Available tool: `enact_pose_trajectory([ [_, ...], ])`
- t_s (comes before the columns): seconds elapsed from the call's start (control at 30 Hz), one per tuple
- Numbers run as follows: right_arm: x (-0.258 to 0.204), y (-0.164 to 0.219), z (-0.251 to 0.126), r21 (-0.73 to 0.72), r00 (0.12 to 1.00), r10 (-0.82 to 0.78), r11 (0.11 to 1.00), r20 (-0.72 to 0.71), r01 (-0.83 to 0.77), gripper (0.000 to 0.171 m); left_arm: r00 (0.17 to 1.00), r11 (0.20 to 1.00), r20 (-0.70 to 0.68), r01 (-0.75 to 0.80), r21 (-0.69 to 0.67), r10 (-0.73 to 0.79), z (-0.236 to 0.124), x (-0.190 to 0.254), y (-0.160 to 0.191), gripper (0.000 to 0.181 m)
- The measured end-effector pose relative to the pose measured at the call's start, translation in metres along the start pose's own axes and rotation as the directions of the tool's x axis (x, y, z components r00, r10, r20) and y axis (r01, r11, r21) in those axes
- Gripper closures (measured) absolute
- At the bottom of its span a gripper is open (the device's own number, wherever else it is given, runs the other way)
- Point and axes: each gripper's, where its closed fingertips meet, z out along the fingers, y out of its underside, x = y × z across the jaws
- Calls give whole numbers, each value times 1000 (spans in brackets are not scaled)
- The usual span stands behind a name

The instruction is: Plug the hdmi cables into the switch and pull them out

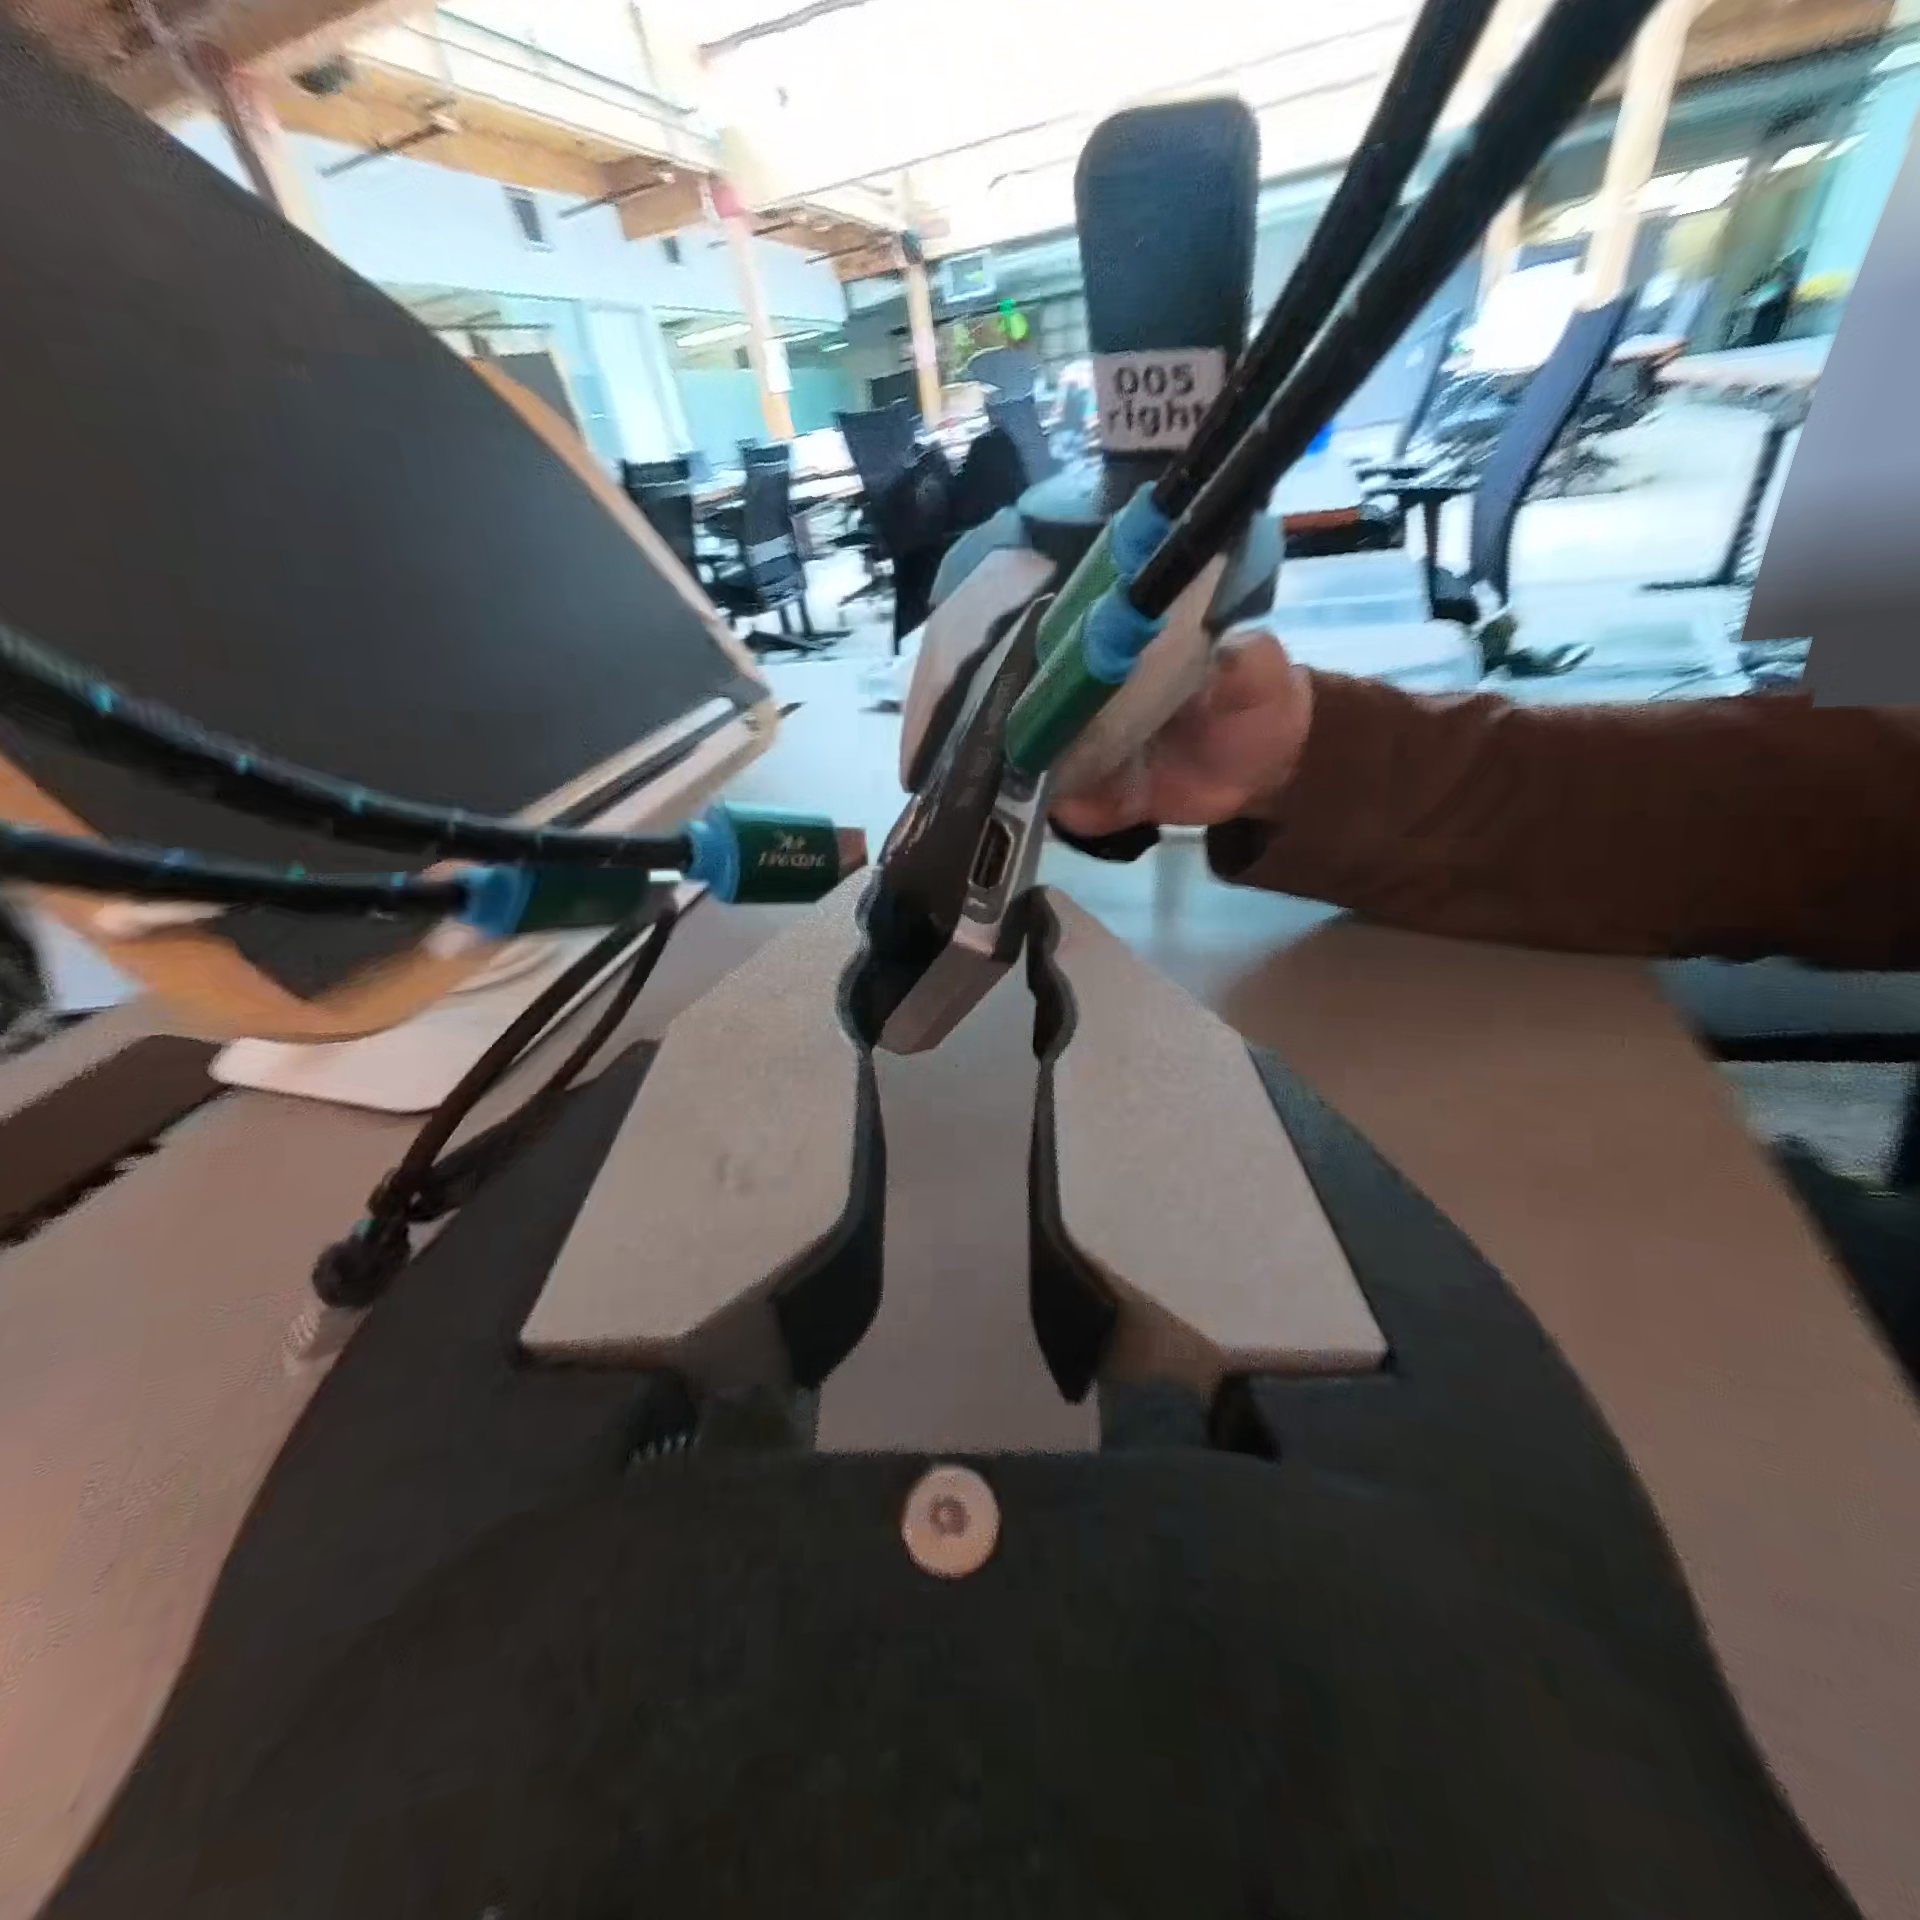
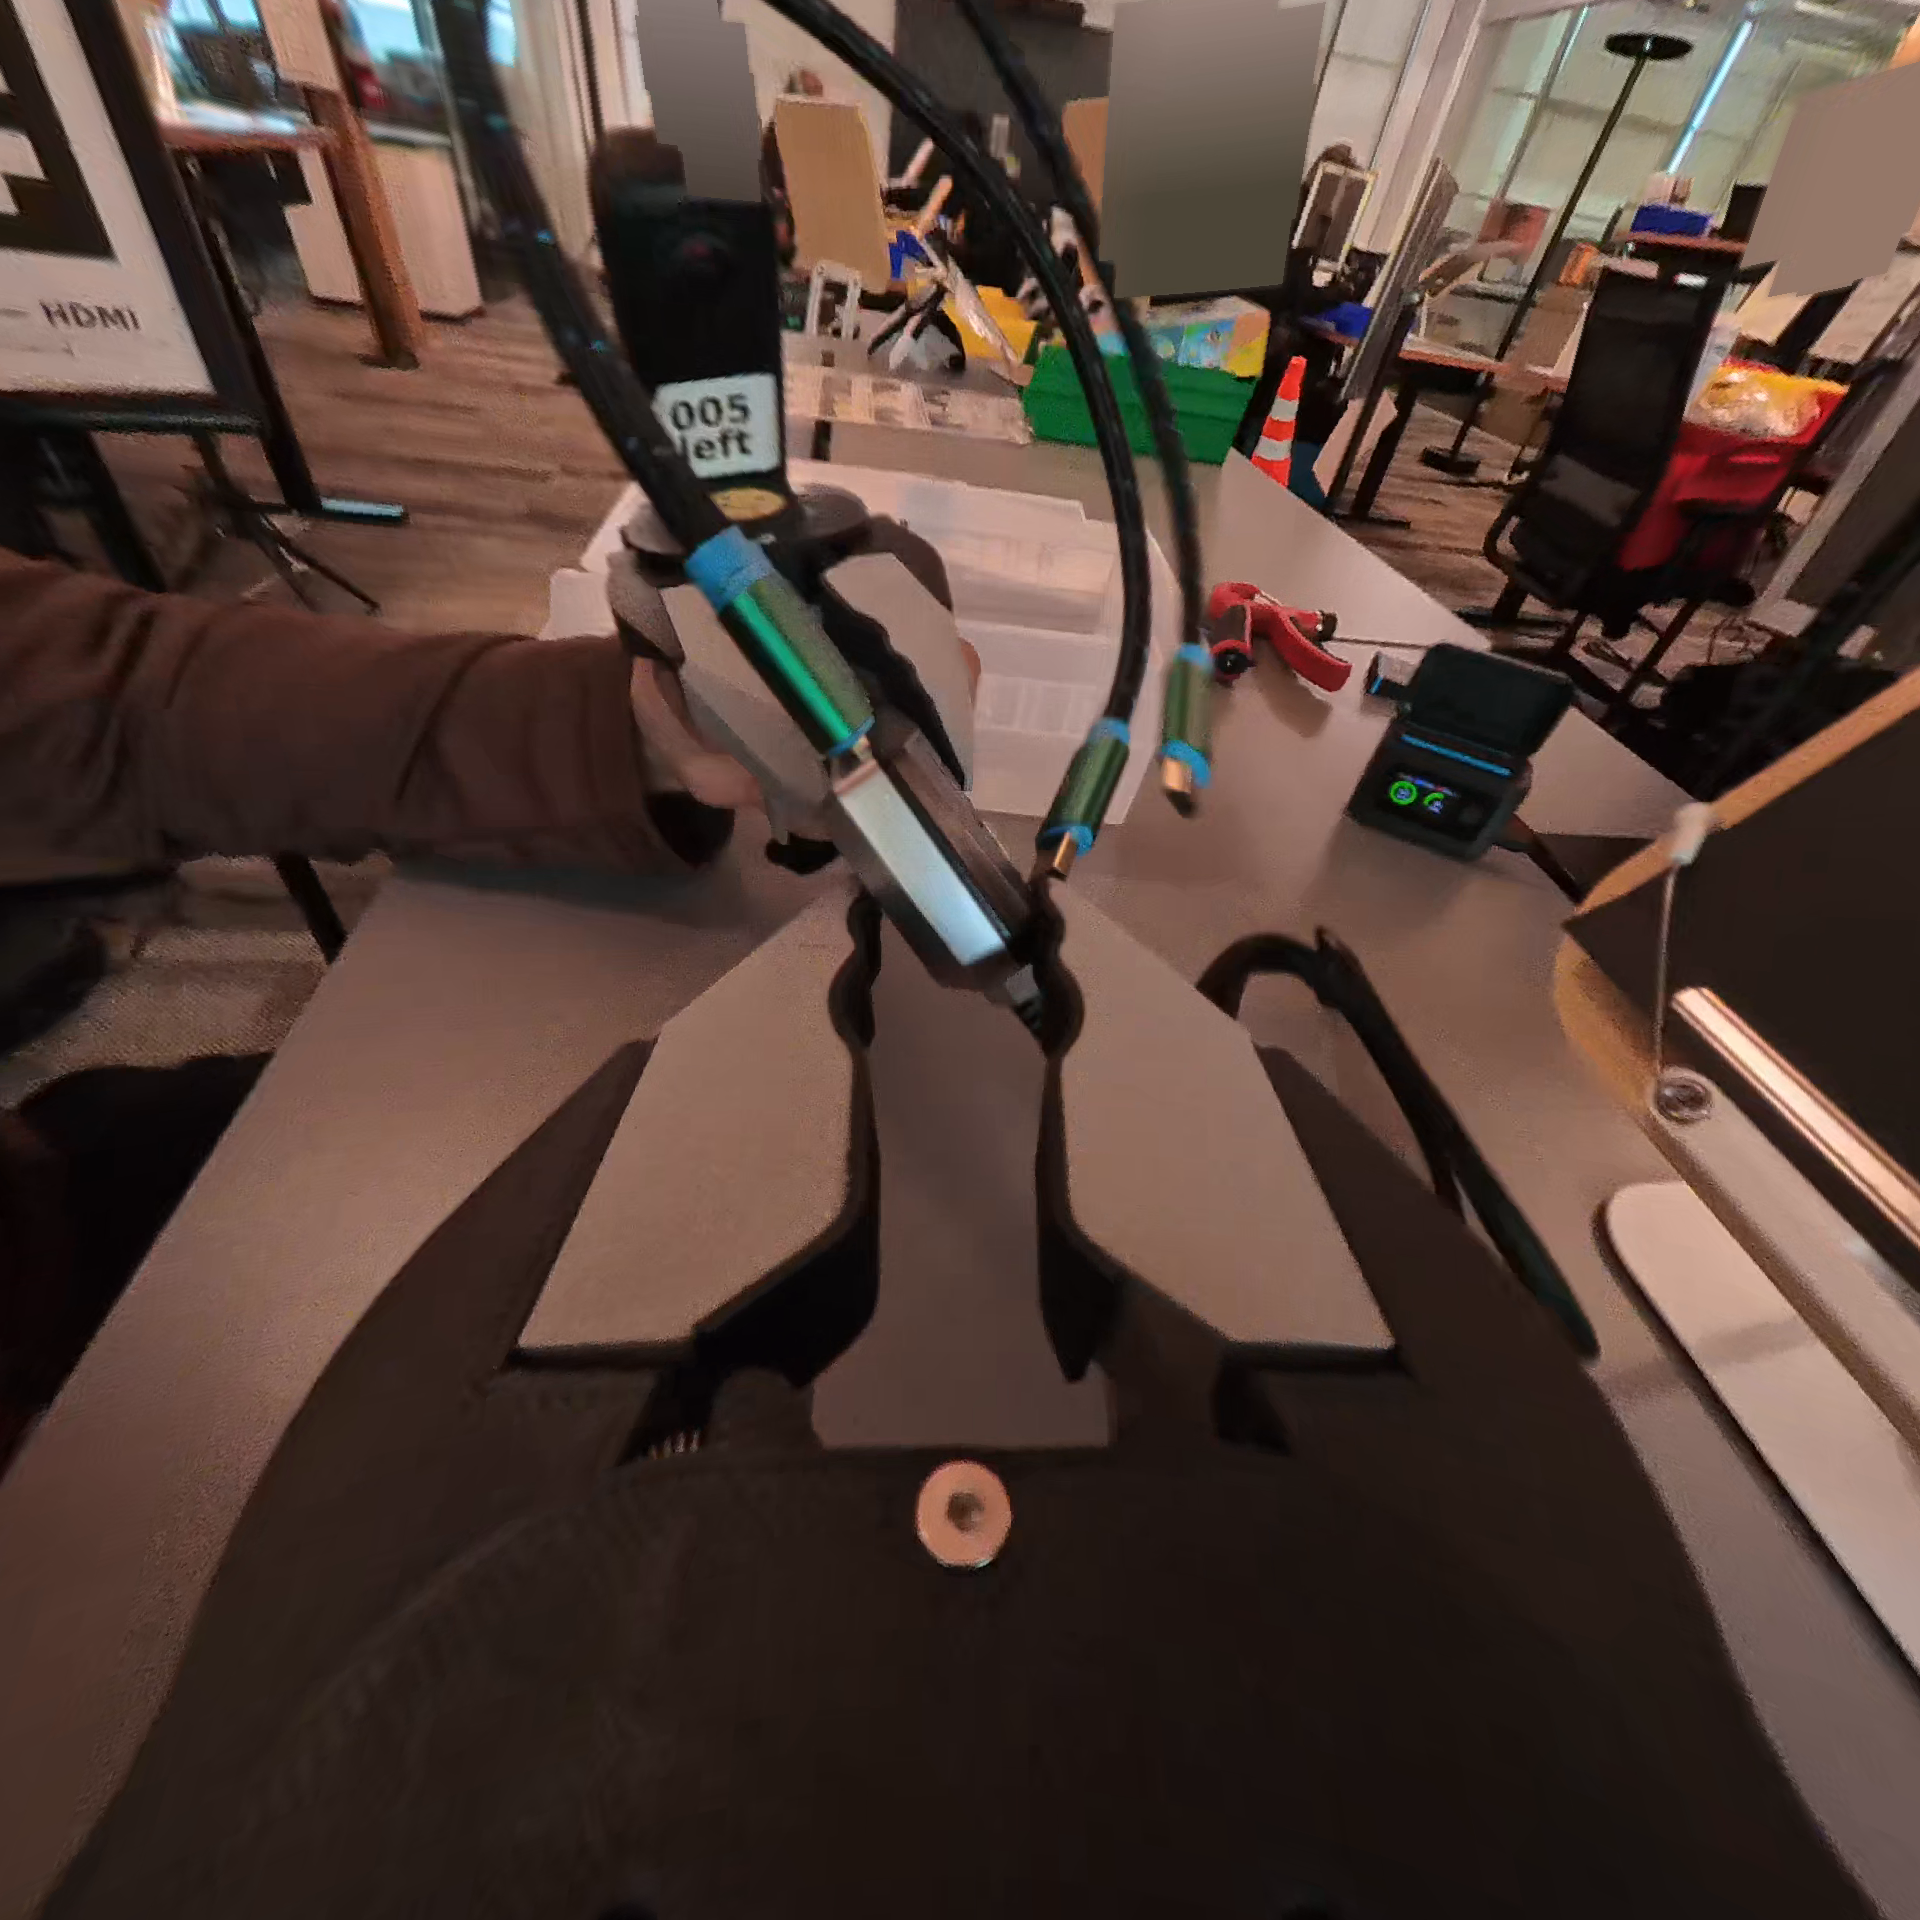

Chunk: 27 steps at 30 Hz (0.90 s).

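Observation:
The switch (image 1: 951, 987), a thin grey metal box, stands tilted above the table. Its lower end sits between the fingertips of my left gripper (image 1: 951, 961), which is shut on it. In the right wrist view the switch (image 2: 914, 862) also has its lower end between the fingertips of my right gripper (image 2: 956, 977), which is shut on it from the opposite side. Two green HDMI plugs (image 1: 1060, 675) sit in its upper end; they overlap in the right wrist view (image 2: 800, 665). An empty port (image 1: 987, 862) faces me. Two loose green plugs (image 1: 779, 852) (image 1: 561, 899) hang free beside it (image 2: 1086, 774) (image 2: 1184, 727).
A dark monitor (image 1: 260, 499) on a white base (image 1: 343, 1070) stands close by (image 2: 1818, 883). On the grey table (image 2: 416, 1039) lie a red hand tool (image 2: 1278, 623), a small black device with a lit screen (image 2: 1455, 758), a clear plastic box (image 2: 1039, 623) and a black cable loop (image 2: 1351, 997). My left and right fingertips are right by each other.

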Motion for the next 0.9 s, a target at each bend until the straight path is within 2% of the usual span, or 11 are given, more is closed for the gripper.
enact_pose_trajectory([
  [0.07,-4,-4,0,25,998,51,998,43,-53,146,997,998,-53,64,16,-63,-1,4,-2,158],
  [0.17,2,-5,1,67,962,242,966,127,-251,146,988,989,-81,139,42,-135,0,5,-6,157],
  [0.23,-1,2,6,43,911,351,929,218,-368,146,995,994,-53,89,67,-85,5,7,-7,158],
  [0.3,-9,13,16,-18,868,413,905,276,-425,146,1000,999,-21,21,36,-20,15,13,1,154],
  [0.37,-14,25,28,-80,854,445,894,270,-441,145,998,997,20,-56,-44,57,23,12,16,151],
  [0.47,-11,30,33,-103,813,518,854,265,-510,144,999,995,17,-32,-91,34,21,7,22,150],
  [0.57,-7,33,32,-124,838,495,869,229,-479,142,999,993,3,33,-110,-33,23,5,23,150],
  [0.67,-4,40,29,-156,889,432,899,152,-410,130,995,987,-26,90,-132,-94,24,9,28,150],
  [0.9,-1,41,16,-177,926,360,925,116,-337,130,995,986,-20,92,-138,-96,26,10,29,150],
])
